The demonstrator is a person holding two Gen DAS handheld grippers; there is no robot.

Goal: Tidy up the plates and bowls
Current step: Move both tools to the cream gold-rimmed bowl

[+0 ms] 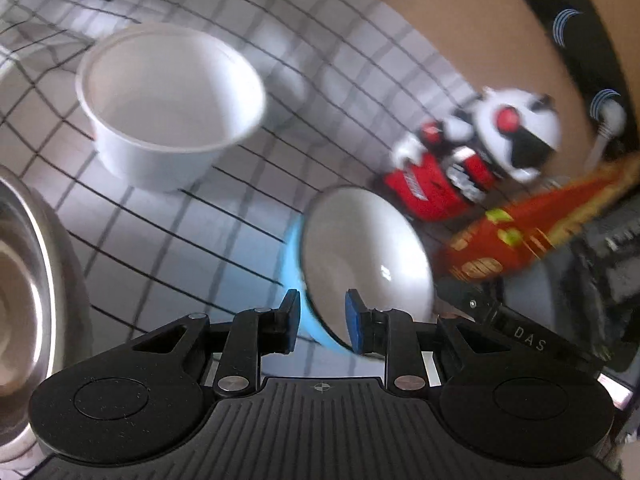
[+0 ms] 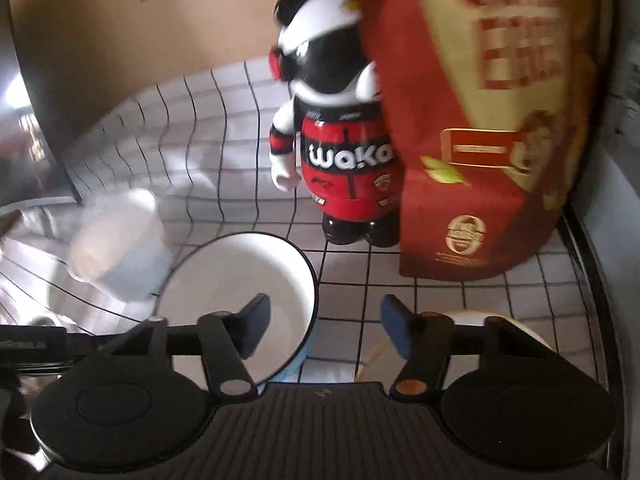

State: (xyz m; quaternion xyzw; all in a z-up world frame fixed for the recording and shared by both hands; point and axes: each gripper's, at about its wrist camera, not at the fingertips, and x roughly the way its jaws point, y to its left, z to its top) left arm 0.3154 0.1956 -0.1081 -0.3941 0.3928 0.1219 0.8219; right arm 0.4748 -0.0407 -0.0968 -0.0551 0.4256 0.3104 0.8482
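A light-blue bowl with a white inside is tilted, its rim caught between the pads of my left gripper, which is shut on it. In the right wrist view the same bowl lies under my right gripper. That gripper stands open, one finger over the bowl's inside, the other finger beyond the rim, neither pressing on it. A white plastic tub stands upright on the gridded cloth farther back, blurred in the right view. A cream dish shows partly behind the right finger.
A red-and-black bear figure and a tall red box stand right behind the bowl. A steel basin sits at the left edge. White checked cloth covers the table. A brown wall closes the back.
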